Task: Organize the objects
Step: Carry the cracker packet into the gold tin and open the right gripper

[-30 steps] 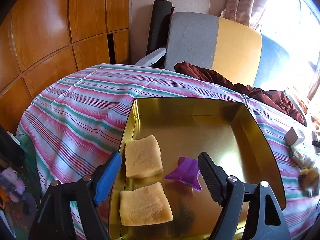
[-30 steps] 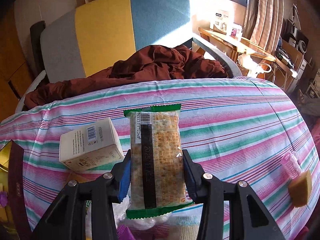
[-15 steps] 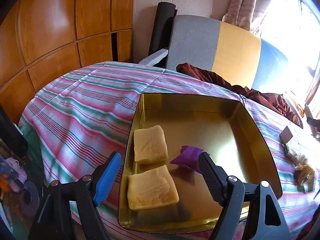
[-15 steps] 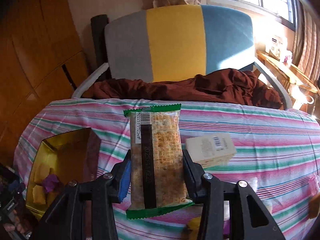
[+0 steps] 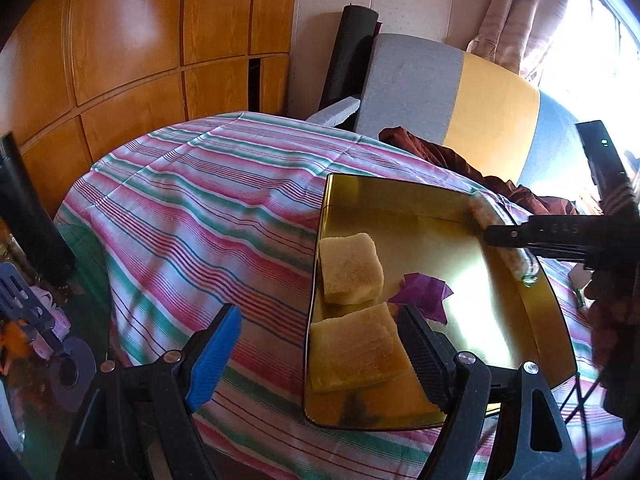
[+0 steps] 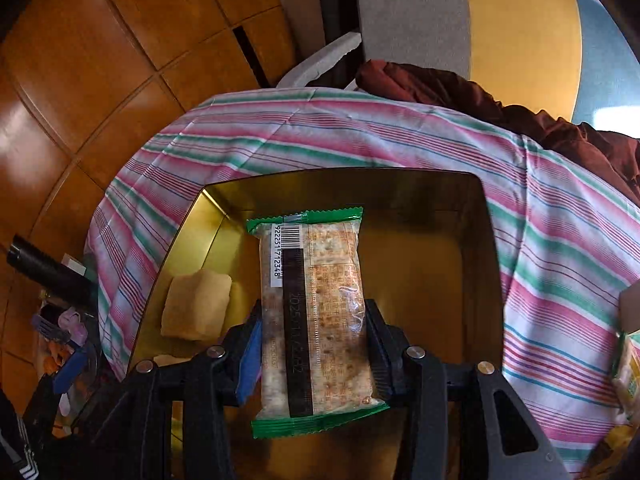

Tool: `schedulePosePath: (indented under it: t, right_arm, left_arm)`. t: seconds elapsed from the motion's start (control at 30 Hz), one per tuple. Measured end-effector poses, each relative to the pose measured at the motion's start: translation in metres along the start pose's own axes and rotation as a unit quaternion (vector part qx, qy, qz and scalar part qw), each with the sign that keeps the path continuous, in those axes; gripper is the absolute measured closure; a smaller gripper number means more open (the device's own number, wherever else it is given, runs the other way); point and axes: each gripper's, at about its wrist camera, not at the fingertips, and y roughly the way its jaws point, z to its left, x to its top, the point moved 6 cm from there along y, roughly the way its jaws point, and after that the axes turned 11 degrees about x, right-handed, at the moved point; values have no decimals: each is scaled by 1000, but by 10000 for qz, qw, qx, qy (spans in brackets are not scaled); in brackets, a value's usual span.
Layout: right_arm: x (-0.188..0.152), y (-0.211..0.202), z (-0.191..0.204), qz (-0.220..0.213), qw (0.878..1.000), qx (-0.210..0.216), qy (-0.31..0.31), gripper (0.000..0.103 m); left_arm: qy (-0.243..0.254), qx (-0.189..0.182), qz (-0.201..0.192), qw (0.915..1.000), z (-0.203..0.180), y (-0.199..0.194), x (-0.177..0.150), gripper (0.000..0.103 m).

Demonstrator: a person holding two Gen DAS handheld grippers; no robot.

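A gold metal tray point(image 5: 500, 320) sits on the striped tablecloth. It holds two yellow sponge cakes point(image 5: 350, 274) point(image 5: 354, 348) and a purple wrapper point(image 5: 422, 294). My left gripper point(image 5: 318, 342) stands open low over the tray's near left corner, with nothing held between its fingers. My right gripper point(image 6: 314, 336) is shut on a green-edged cracker packet point(image 6: 316, 300) and hangs over the middle of the tray point(image 6: 440, 280). One cake point(image 6: 196, 304) lies to its left. In the left wrist view, the right gripper point(image 5: 516, 240) and the packet point(image 5: 486, 212) come in from the right.
The striped tablecloth point(image 5: 208, 216) covers a round table. Behind it stands a grey, yellow and blue chair point(image 5: 460, 92) with a brown cloth point(image 6: 460, 88) on it. A white box point(image 6: 630, 308) lies right of the tray. Wooden panels point(image 5: 120, 40) and floor clutter point(image 5: 36, 320) are on the left.
My right gripper has swung left with the packet, from over the bare tablecloth to above the tray, and now shows in the left wrist view. My left gripper has drifted left off the tray's middle.
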Motion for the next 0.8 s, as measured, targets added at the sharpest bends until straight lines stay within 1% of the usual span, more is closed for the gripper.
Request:
schedulePosePath:
  t: [0.13,0.23,0.3,0.4,0.53,0.63,0.8]
  right_arm:
    - [3,20,4,120,9999,-96,72,57]
    - [7,30,5,164,9997,-68,175,57]
    - [8,34,7,164,9995,46,280,55]
    - [8,36,12,153,9982,355,455,52]
    - [6,29,20,92,9983,421,381,52]
    - [3,21,24,12,9988,381,298,52]
    - [-5,-2,23,-223,9996,128,88,52]
  left_arm:
    - [-84,48,24,10000,8,2,-2,21]
    - [-134,47,40,9999,12,3,-3,21]
    - [-140,49,64,9999,12,4,-4,20]
    - [-126,43,78,9999,11,4,-4,19]
    - [-104,39,87,9999,9,4,-5,19]
    - [-81,57,82,9999,8,3,-5,19]
    - [-37,52,87,9999,4,1,-6,19]
